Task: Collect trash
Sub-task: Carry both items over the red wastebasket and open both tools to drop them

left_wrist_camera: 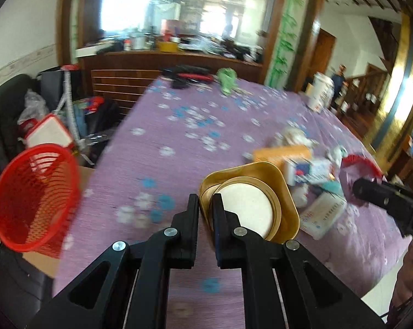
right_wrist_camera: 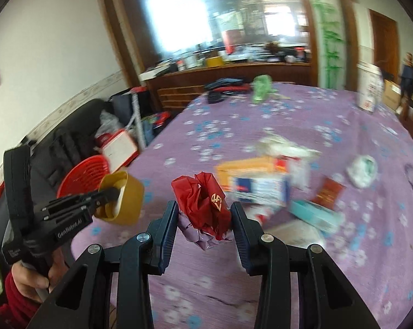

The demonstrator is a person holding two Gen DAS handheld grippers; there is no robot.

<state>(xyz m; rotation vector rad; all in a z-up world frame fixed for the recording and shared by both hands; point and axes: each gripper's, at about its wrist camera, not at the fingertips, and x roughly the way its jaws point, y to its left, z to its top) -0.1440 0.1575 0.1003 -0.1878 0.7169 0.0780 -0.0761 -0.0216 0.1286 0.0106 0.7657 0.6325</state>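
Gold tin (left_wrist_camera: 250, 205), red basket (left_wrist_camera: 33, 197), purple flowered tablecloth (left_wrist_camera: 179, 142)

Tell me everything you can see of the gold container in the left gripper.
The gold container is a shallow, rounded-square tub, shiny like foil or plastic, with a round white disc inside. The left gripper is shut on its rim, holding it tilted above the purple tablecloth, clear of the surface. In the right wrist view it hangs in front of the red basket. Nothing else touches it.

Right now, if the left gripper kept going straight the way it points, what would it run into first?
Probably the purple tablecloth beyond the gold tin it holds: the left gripper angles downward at bare cloth, left of the trash pile. Depth is hard to judge.
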